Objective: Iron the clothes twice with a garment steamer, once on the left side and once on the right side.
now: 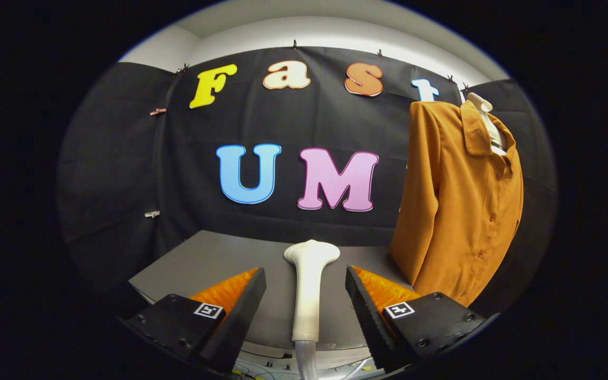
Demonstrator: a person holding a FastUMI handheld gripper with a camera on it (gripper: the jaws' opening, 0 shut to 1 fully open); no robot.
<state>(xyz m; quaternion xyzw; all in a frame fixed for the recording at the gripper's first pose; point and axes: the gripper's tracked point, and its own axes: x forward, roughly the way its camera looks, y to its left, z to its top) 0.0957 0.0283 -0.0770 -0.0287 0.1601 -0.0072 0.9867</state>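
As hand-held gripper (305,293) stands wide, fingers clear of steamer (309,285) lying between them on tabletop (214,261). Steamer rigid, smooth, likely slippery: grip mid-handle. Shirt (459,206) hangs at 2 o'clock; soft, will sway.

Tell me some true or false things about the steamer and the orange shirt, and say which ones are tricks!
1. The garment steamer lies between the gripper's two fingers. True.
2. The fingers are squeezing the steamer tightly. False: the fingers stand open, with gaps on both sides of the steamer.
3. The orange shirt is folded flat on the table. False: it hangs upright on a white form, off to the right beyond the fingers.
4. The shirt has buttons down its front. True.
5. The steamer's head is pressed against the shirt. False: the head is apart from the shirt, left of it.
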